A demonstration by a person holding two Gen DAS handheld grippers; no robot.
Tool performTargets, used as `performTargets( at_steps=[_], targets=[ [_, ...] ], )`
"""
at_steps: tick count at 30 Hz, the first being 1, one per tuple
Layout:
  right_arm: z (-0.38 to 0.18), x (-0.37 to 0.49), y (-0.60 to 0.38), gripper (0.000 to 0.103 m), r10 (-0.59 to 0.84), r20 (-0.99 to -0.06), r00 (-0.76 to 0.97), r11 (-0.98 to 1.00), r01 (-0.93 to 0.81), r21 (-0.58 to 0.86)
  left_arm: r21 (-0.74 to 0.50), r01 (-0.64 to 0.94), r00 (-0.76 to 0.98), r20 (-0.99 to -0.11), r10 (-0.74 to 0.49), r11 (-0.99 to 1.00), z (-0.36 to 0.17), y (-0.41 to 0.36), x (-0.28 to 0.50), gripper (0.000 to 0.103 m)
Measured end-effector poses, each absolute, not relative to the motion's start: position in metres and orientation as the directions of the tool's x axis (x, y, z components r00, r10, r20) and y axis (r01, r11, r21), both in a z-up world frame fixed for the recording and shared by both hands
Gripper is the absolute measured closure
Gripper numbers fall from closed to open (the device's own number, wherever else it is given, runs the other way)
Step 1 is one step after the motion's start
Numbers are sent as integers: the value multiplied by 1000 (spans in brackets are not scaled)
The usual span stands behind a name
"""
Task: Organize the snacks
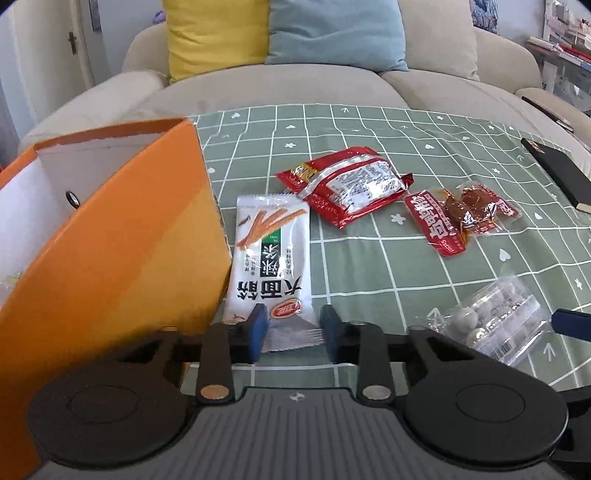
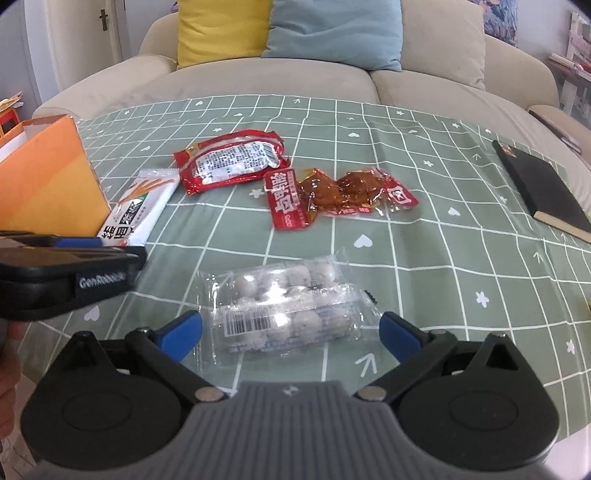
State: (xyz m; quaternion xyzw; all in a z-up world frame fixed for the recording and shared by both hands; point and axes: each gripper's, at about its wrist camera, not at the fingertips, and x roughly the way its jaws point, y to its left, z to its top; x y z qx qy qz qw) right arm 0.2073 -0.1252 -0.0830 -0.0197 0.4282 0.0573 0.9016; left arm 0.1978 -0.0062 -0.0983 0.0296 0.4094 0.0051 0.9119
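Left claw [image 1: 290, 328], narrow astride the white spicy-strip packet's [image 1: 271, 258] crimped edge, may slip; right claw [image 2: 290, 334], wide around the slick clear ball-snack pack [image 2: 286, 308] at 12 o'clock, may skid

— What stands behind the table?
— A beige sofa [image 1: 280, 88] with a yellow cushion [image 1: 216, 35] beside a pale blue cushion [image 1: 336, 33]. A white door [image 2: 107, 29] is at the left.
— And the table?
— A green checked tablecloth [image 2: 424, 236] covers it — daylight falls bright across the room.
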Motion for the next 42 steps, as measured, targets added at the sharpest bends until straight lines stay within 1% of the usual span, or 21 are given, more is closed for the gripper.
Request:
performTargets(
  at_steps=[2, 4, 5, 11, 16, 23, 29, 32, 34, 36, 38, 39, 40, 41, 42],
  targets=[
    [-82, 207, -124, 7, 85, -775, 626, 992, -124, 9, 78, 30, 668, -743, 39, 996, -98, -9, 197, 74],
    [-81, 205, -124, 10, 89, -775, 626, 992, -126, 12, 92, 46, 671, -741, 37, 995, -98, -12, 194, 77],
    [-80, 205, -125, 13, 90, -776, 625, 992, -126, 14, 93, 58, 668, -744, 30, 994, -98, -13, 193, 88],
    [-77, 201, -122, 15, 93, -794, 601, 990, -140, 10, 84, 111, 643, -766, -7, 990, -95, -16, 181, 92],
    [-75, 191, -116, 15, 104, -811, 576, 985, -173, 3, 37, 131, 609, -792, -51, 991, -91, -9, 163, 93],
    [-69, 168, -115, 15, 145, -847, 512, 964, -265, 4, 47, 209, 544, -835, -76, 977, -86, -9, 126, 93],
    [-64, 150, -121, 15, 154, -883, 444, 947, -321, 4, -55, 208, 466, -872, -149, 977, -82, -2, 106, 93],
    [-63, 143, -126, 15, 147, -892, 428, 947, -322, 1, -80, 233, 436, -882, -178, 969, -81, -2, 96, 92],
    [-61, 139, -129, 15, 140, -895, 423, 951, -308, 3, -91, 245, 427, -883, -192, 965, -81, 0, 91, 89],
    [-59, 136, -131, 9, 131, -897, 421, 958, -285, 6, -103, 243, 429, -881, -202, 965, -79, 3, 88, 84],
    [-54, 130, -133, 9, 126, -894, 429, 965, -262, 11, -122, 233, 434, -875, -215, 965, -76, 7, 89, 65],
    [-51, 127, -134, 9, 129, -891, 436, 968, -252, 16, -135, 225, 446, -866, -225, 965, -74, 11, 89, 60],
    [-48, 124, -135, 9, 129, -885, 446, 971, -238, 22, -145, 217, 460, -857, -232, 965, -71, 13, 89, 52],
    [-45, 121, -137, 9, 127, -879, 460, 976, -217, 28, -155, 209, 480, -844, -239, 966, -68, 16, 90, 47],
    [-42, 118, -140, 9, 126, -871, 475, 980, -194, 36, -163, 202, 501, -830, -245, 966, -64, 19, 90, 45]
  ],
)
